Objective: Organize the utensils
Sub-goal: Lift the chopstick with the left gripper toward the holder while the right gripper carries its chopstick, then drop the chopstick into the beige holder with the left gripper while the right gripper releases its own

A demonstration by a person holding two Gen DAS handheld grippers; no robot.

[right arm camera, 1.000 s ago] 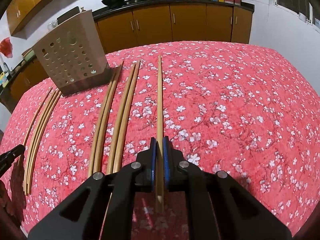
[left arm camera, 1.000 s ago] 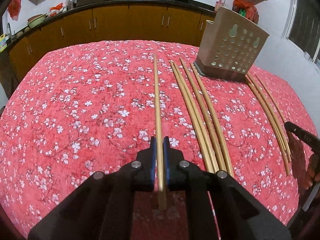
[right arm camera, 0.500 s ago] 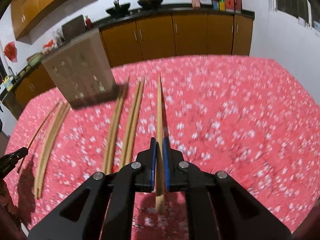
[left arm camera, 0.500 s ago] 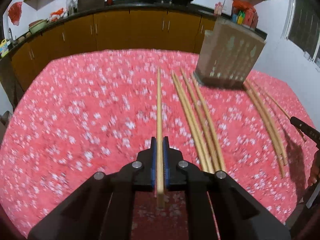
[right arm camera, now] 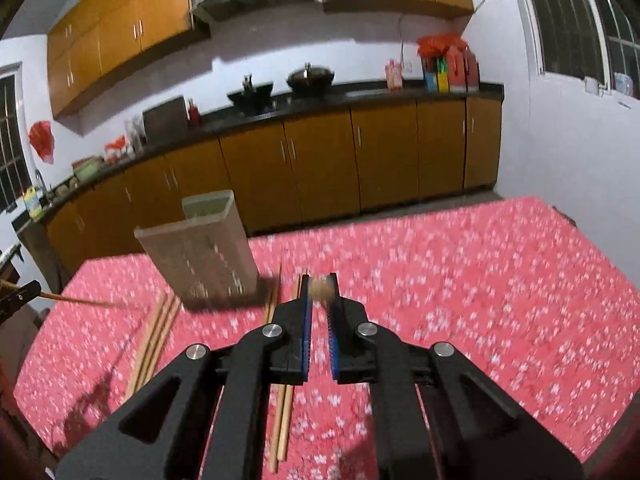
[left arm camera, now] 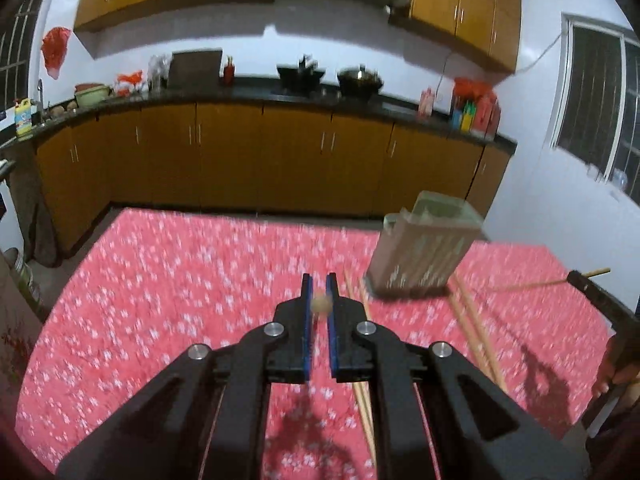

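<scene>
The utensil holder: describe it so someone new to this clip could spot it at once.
Start at the table with the red flowered cloth. The utensil holder stands upright near its far edge, in front of the brown kitchen cabinets, with loose chopsticks lying on the cloth beside it. It is the only standing thing on the table: a tall, pale, open-topped box with perforated walls.

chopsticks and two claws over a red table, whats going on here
A person is sorting chopsticks with a handheld claw in each hand. The left claw is shut on one chopstick, seen end-on, and the right claw grips another chopstick. More loose chopsticks lie on the floral tablecloth beside the perforated holder, which looks empty.
</scene>
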